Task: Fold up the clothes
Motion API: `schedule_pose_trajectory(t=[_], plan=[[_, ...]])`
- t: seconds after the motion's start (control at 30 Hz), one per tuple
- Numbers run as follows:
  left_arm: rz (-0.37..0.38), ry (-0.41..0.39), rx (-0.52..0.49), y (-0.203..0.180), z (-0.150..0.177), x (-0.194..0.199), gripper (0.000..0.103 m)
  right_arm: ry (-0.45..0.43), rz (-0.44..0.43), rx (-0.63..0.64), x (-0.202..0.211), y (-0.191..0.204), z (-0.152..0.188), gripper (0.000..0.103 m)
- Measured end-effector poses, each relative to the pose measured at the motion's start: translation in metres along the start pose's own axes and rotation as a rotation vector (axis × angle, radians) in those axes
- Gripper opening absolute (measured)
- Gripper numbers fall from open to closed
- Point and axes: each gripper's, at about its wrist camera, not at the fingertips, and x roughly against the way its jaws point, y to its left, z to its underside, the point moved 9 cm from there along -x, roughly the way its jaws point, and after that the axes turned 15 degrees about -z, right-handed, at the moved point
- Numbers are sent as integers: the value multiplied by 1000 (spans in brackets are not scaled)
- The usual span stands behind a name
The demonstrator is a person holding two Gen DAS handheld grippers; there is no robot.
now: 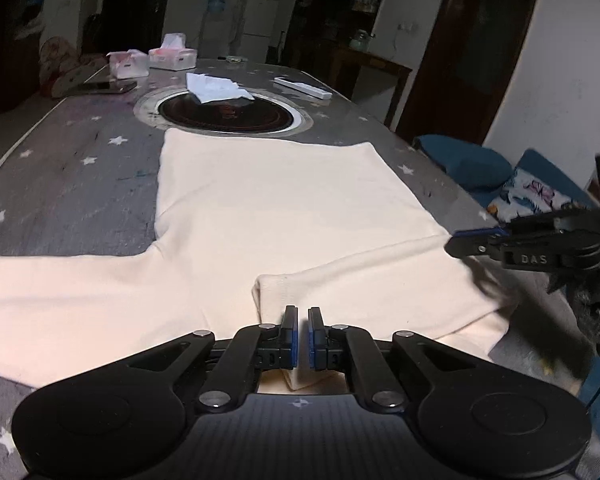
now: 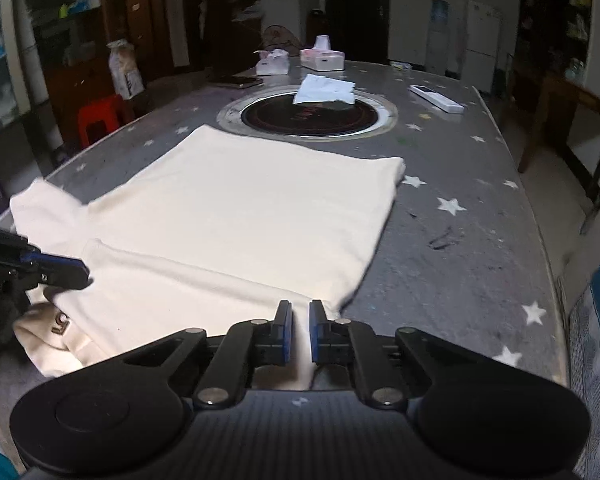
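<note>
One shirt (image 1: 268, 208), two tissue boxes (image 1: 173, 56)

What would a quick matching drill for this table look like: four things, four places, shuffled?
Things:
1. cream shirt
2. crumpled white paper
3. white remote
4. tissue boxes

Places:
A. far end of the table
B. on the round black hob
C. spread flat on the near half
D. far right side, beside the hob

Pairs: 1-C, 2-B, 3-D, 4-A
</note>
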Motion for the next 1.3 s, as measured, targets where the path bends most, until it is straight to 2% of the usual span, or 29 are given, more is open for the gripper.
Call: schedule_pose_trajectory(t=[0.2, 0.3, 0.43, 0.53, 0.63, 0.73, 0.8, 0.87, 1.03, 1.3], plan=[[-20, -4, 20, 0, -1, 0, 6, 6, 2, -3, -2, -2, 3, 9], [-46, -22, 59, 12, -3, 9, 7, 1, 3, -10, -2, -3, 4, 9], [-206, -46, 165, 63, -4, 19, 9, -34, -16, 4, 9, 9, -3, 15], [-340, -63, 249, 106, -3, 28, 9, -36, -45, 32, 12, 25, -4, 29], [-472, -71, 342, 147, 1, 37, 10, -32, -60, 47, 12, 36, -2, 34], [-577, -72, 438, 186, 9, 45, 17, -31, -71, 52, 13, 44, 0, 38], [-625, -73, 478, 206, 13, 49, 29, -35, -75, 49, 15, 47, 1, 44], [-668, -71, 505, 224, 17, 50, 31, -39, -75, 47, 17, 49, 1, 46], [-693, -49, 541, 247, 19, 38, 31, -42, -80, 42, 19, 54, 3, 47], [-726, -61, 607, 255, 21, 38, 31, -43, -77, 28, 23, 54, 8, 50]])
